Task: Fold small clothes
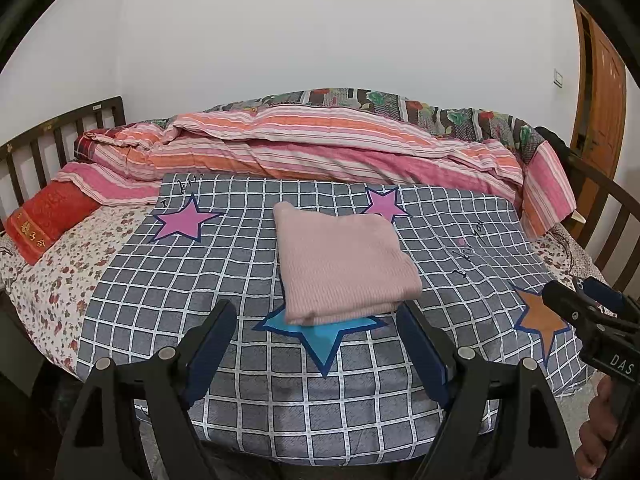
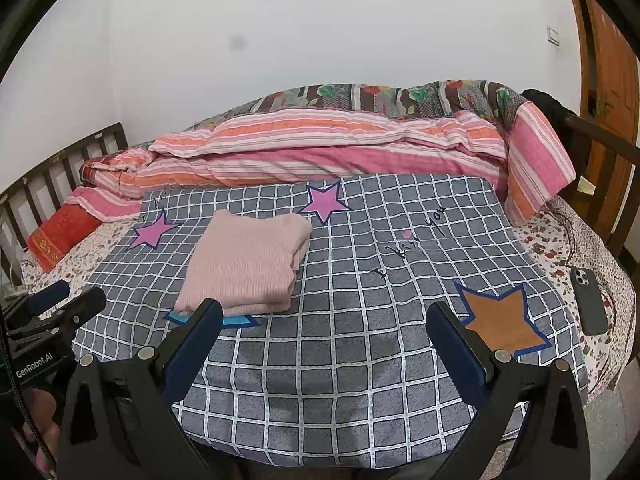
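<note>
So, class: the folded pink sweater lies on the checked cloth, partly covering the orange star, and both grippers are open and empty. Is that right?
Not quite. The folded pink sweater partly covers the blue star, not the orange star, as the left wrist view shows. It does lie on the checked cloth, and the left gripper and right gripper are open and empty.

Folded garment (image 1: 344, 264) lying on the checked sheet (image 1: 200, 280), near its front edge, over one star patch (image 1: 320, 336). Behind the sheet, along the wall, a rolled quilt (image 1: 312, 148). Pillow (image 1: 52, 220) at far left by the headboard (image 1: 52, 136). Phone (image 2: 590, 300) right of the sheet, on the mattress (image 2: 540, 244). Both grippers, left (image 1: 316, 344) and right (image 2: 324, 344), before the sheet's front edge.
</note>
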{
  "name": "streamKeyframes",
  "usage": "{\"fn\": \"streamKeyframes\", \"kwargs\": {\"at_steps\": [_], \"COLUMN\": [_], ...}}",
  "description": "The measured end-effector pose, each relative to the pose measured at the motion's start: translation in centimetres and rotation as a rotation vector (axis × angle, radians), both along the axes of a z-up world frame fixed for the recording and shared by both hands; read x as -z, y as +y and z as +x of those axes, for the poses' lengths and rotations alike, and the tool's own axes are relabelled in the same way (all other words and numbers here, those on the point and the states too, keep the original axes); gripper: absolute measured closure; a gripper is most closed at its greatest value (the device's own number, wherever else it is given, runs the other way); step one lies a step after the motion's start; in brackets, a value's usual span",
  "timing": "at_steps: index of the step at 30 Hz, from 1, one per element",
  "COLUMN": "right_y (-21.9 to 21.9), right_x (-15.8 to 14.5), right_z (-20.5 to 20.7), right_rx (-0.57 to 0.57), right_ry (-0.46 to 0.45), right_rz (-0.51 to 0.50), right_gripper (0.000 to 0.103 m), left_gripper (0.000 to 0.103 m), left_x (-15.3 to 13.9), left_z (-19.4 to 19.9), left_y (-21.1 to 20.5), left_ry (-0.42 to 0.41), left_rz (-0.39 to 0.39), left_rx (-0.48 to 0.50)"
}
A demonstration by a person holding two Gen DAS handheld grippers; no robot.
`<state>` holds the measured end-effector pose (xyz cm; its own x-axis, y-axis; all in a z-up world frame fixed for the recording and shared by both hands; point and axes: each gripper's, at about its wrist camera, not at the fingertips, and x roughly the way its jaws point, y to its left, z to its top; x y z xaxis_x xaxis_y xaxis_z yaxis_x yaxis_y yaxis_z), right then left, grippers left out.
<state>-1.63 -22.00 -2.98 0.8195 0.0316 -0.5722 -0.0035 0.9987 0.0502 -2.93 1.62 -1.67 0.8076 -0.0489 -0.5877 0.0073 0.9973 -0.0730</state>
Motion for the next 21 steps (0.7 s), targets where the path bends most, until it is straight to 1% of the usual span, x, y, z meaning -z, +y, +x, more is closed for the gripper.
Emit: {"fn": "streamKeyframes", "kwargs": {"at_steps": [21], "right_y": [-0.03], "right_x": [-0.21], "right_z": [0.02], "right_rx": [-0.003], "right_ry": [0.0], "right_rz": [0.006], "right_gripper": [0.003], "left_gripper": [0.022], "left_x": [0.04], "left_z": [0.23], "left_y": [0.46], "left_ry": [-0.005], "left_rz": [0.003], "left_rx": [-0.008]}}
